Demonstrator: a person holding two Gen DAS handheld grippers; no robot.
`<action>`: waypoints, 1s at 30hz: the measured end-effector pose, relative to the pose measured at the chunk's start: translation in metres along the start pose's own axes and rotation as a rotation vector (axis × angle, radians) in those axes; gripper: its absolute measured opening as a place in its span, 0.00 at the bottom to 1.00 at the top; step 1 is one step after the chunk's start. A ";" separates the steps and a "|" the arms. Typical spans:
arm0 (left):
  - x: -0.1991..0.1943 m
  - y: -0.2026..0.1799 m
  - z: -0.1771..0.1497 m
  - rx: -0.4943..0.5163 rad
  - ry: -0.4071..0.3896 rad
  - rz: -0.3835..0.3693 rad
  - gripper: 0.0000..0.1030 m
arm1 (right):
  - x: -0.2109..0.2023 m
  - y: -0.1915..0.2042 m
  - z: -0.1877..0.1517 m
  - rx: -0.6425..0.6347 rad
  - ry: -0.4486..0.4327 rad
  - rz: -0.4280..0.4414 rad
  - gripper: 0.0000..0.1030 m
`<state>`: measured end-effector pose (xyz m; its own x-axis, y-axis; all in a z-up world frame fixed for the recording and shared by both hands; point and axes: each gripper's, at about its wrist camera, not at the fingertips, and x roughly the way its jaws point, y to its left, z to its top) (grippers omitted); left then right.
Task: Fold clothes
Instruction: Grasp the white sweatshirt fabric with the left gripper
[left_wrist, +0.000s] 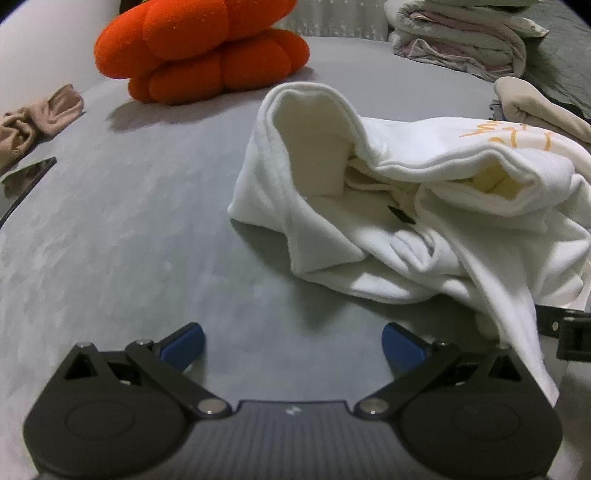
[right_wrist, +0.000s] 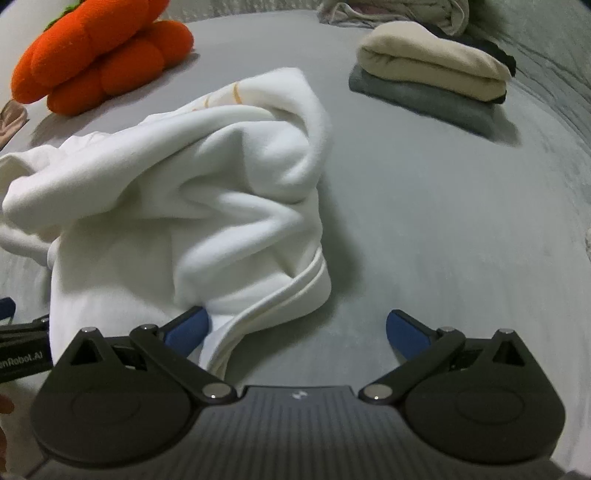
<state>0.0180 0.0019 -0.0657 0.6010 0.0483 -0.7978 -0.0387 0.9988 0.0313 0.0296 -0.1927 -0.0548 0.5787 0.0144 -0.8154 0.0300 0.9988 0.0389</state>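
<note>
While both grippers, left gripper (left_wrist: 293, 341) and right gripper (right_wrist: 297, 330), keep jaws open beside the crumpled white sweatshirt (right_wrist: 192, 192), we should pinch its hem edge and spread it flat.

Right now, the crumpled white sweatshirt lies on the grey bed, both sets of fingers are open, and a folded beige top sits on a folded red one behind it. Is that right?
Nearly. The right wrist view shows the folded beige top resting on a folded grey one, not red. The white sweatshirt is crumpled on the grey bed, and both sets of fingers are open.
</note>
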 end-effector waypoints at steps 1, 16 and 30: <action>0.000 0.002 0.003 -0.003 0.013 -0.010 1.00 | -0.001 0.000 -0.001 -0.004 -0.005 0.003 1.00; -0.030 0.039 0.040 -0.250 -0.088 -0.245 0.99 | -0.042 0.004 0.041 -0.111 -0.122 0.016 1.00; 0.006 0.067 0.059 -0.567 -0.113 -0.450 0.61 | -0.028 -0.017 0.041 0.036 -0.152 0.093 0.97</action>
<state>0.0662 0.0699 -0.0323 0.7332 -0.3341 -0.5922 -0.1574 0.7638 -0.6259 0.0463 -0.2119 -0.0092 0.6965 0.0969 -0.7110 -0.0022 0.9911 0.1329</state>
